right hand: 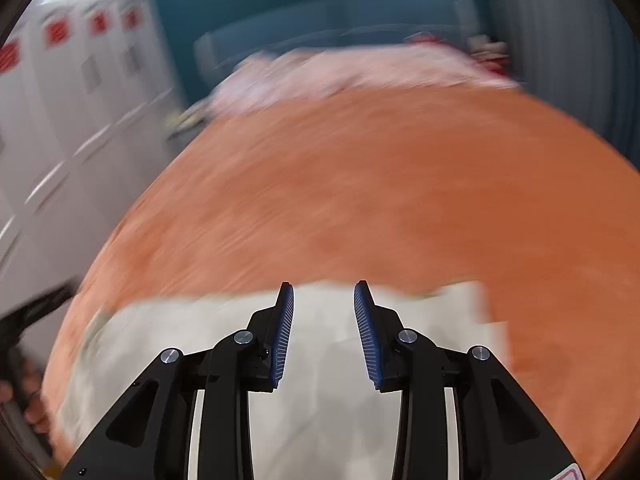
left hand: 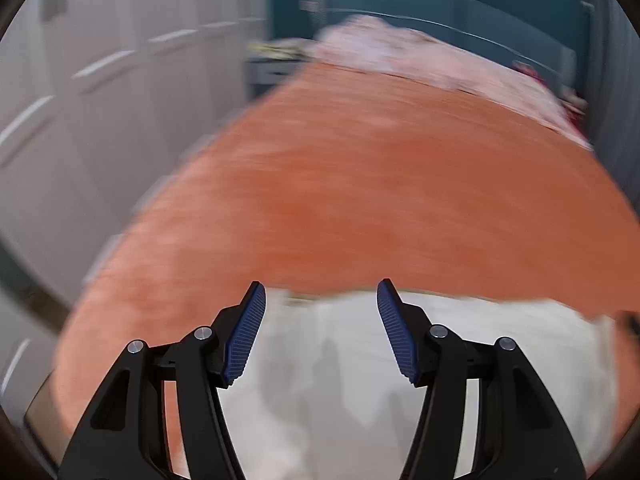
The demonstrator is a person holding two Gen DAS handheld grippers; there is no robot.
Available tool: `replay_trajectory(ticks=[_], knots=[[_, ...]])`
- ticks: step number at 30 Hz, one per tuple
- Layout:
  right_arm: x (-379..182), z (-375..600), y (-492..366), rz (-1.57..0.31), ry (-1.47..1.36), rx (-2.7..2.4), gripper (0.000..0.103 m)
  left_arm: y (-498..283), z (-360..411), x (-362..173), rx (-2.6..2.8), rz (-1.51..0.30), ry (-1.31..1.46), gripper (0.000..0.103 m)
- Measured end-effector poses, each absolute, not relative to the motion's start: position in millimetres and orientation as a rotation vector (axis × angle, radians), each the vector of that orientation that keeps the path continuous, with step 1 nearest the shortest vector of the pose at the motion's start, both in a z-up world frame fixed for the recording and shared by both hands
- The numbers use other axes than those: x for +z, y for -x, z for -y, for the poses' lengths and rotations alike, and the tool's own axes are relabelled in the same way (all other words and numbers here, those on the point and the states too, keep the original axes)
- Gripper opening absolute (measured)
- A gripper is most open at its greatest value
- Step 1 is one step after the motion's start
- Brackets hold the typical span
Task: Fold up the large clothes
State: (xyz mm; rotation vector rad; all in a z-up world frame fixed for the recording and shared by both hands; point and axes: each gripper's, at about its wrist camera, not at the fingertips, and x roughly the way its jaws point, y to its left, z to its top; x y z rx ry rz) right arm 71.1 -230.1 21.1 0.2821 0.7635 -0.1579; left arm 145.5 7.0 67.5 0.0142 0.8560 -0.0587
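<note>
In the left wrist view, the left gripper (left hand: 321, 292) stands with its blue pads wide apart and nothing between them. Below and in front of it lies a white garment (left hand: 340, 368), spread on the near part of a bed with an orange bedspread (left hand: 360, 200). The picture is blurred, so I cannot tell which kind of garment it is, or whether any fold is already made. At the far end of the bed there is a heap of pale pink bedding (left hand: 420, 60), and white wardrobe doors (left hand: 100, 80) stand on the left side.

In the right wrist view, the right gripper (right hand: 323, 290) is also open, a little narrower than the left one, and it holds nothing. The white garment (right hand: 320, 360) lies under it, and its far edge (right hand: 400, 289) runs across just at the fingertips. The orange bedspread (right hand: 400, 180) fills the rest of the view.

I judge that the step in hand is the approach to the cloth, before any grasp. The next move probably calls for lowering each gripper to an edge or corner, closing on one layer only, and not pinching the bedspread under it.

No container shows in either view; the garment rests directly on the bed.
</note>
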Motion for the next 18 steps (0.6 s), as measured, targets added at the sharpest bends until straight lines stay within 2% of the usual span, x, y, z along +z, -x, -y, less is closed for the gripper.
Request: replay_trajectory(ticks=[3,7,9,11,18], knots=[[-2.2,192.1,-98.3,-0.848,-0.224,-0.078,0.028,-150.5,43.2,43.8,-0.148,-0.913,-0.075,0.056],[-35.7,184.9,-121.0,-0.947,-0.256,-0.060,0.011,-163.2,75.3,-2.7,-0.181,-1.032,-0.086,0.039],[-54.1,189.0,-123.5,-0.981,-0.266,-0.078,0.009,-164.6,77.8,-18.6,-0.170,-1.055,-0.093,0.038],[-68.7,193.9,-125.2,-0.997,-0.306,-0.089,0.002,-165.4,78.1,-33.0,-0.159,-1.061,-0.099,0.038],[-92.2,193.3,-128.5,-1.000,-0.299,-0.105,0.000,-165.3,85.9,-56.7,-0.124,-1.011,-0.148,0.037]])
